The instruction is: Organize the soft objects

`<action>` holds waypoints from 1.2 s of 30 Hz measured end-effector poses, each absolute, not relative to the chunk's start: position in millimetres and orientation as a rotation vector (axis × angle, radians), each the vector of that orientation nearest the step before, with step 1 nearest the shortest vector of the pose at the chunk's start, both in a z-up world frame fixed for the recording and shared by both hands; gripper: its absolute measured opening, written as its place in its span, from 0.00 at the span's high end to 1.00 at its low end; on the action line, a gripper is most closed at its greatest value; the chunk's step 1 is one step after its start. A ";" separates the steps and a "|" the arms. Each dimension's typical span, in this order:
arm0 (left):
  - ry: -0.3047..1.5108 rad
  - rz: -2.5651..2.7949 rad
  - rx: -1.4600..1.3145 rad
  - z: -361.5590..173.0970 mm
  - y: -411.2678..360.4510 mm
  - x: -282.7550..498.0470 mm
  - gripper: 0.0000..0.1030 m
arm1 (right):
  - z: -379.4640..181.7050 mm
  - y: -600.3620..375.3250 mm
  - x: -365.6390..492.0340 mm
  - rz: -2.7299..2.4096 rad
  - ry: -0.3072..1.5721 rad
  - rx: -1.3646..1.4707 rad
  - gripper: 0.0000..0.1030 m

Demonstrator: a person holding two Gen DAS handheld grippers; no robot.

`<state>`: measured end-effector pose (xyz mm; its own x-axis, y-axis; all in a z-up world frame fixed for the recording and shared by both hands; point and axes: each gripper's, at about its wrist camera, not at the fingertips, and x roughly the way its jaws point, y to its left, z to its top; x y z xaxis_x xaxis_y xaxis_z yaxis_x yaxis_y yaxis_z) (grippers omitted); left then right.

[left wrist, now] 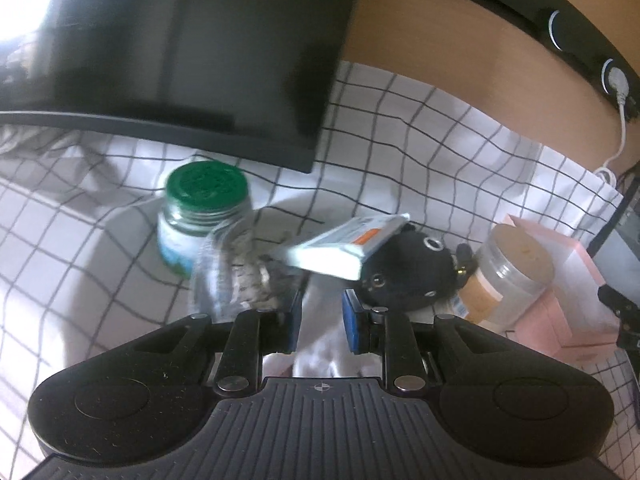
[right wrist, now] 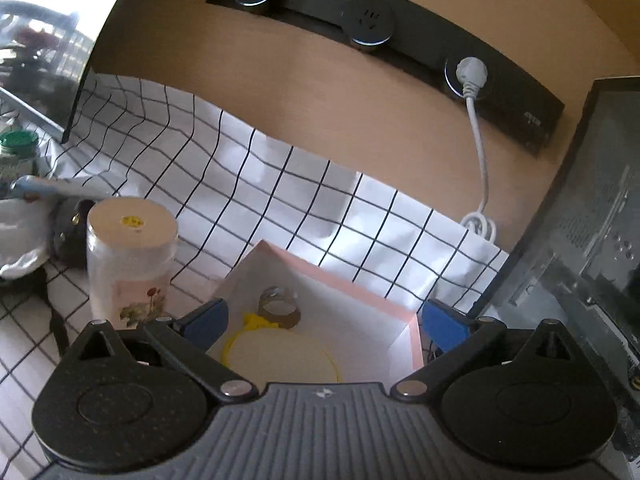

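Observation:
My left gripper (left wrist: pixel 325 322) hangs over a cluster on the checked cloth: a green-lidded jar (left wrist: pixel 200 200), a clear jar (left wrist: pixel 228 272), a white and orange carton (left wrist: pixel 348 244) and a black round object (left wrist: pixel 412 272). Its blue pads stand a narrow gap apart. White creased material (left wrist: pixel 320 348) fills that gap, and I cannot tell whether the pads press on it. My right gripper (right wrist: pixel 326 322) is wide open over a pink box (right wrist: pixel 400 312) with a white inside. In the box lie a round cream pad with a yellow rim (right wrist: pixel 280 356) and a small tape ring (right wrist: pixel 278 306).
A cream-lidded jar (right wrist: pixel 132 248) stands just left of the pink box. A dark monitor (left wrist: pixel 192 48) rises behind the cluster. A grey computer case (right wrist: pixel 580 240) blocks the right side. On the wall runs a black socket strip (right wrist: pixel 372 28) with a white cable (right wrist: pixel 480 152).

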<state>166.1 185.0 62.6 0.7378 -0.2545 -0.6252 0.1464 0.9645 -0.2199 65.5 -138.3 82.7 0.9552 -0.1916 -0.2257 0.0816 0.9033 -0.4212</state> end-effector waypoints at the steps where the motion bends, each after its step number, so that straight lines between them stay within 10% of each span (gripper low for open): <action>1: 0.705 -0.222 -0.152 62.0 182.6 166.8 0.76 | 85.9 -140.4 63.9 -0.119 0.299 -0.391 0.00; 21: 0.965 -0.183 -0.124 22.0 159.5 232.4 0.70 | 64.1 -103.7 6.4 0.212 0.589 0.002 0.00; 36: 0.748 -0.270 -0.176 50.5 187.7 161.3 0.90 | 97.1 -90.1 28.0 0.248 0.556 -0.078 0.00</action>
